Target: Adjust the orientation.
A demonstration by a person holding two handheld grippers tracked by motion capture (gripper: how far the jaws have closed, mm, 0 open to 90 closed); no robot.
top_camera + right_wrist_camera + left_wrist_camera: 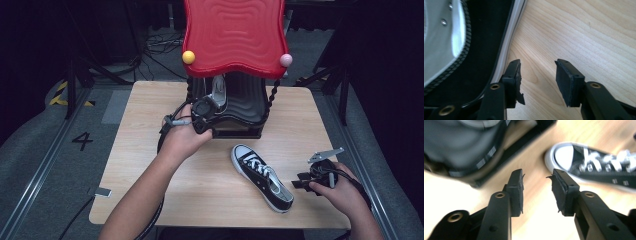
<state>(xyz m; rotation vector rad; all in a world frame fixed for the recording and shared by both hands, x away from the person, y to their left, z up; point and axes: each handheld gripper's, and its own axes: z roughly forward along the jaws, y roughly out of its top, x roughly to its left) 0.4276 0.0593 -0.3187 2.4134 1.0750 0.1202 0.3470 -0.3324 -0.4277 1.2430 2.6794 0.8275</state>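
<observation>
A black-and-white sneaker (262, 177) lies on its sole on the wooden table (150, 150), toe toward the rack. A second shoe (219, 92) stands on the black lower shelf (245, 107) of a rack with a red wavy top (235, 35). My left gripper (205, 120) hovers at the rack's front left corner. In the left gripper view it (536, 175) stands open over bare wood, with the sneaker's white toe (564, 155) ahead on the right. My right gripper (299, 181) sits beside the sneaker's heel. In the right gripper view it (537, 63) is open and holds nothing, the sneaker's side (461, 50) close on the left.
A yellow ball (188, 56) and a pink ball (285, 60) mark the red top's front corners. The rack's black base (499, 157) runs close to my left jaws. Cables lie on the floor behind the table, and dark stands flank it.
</observation>
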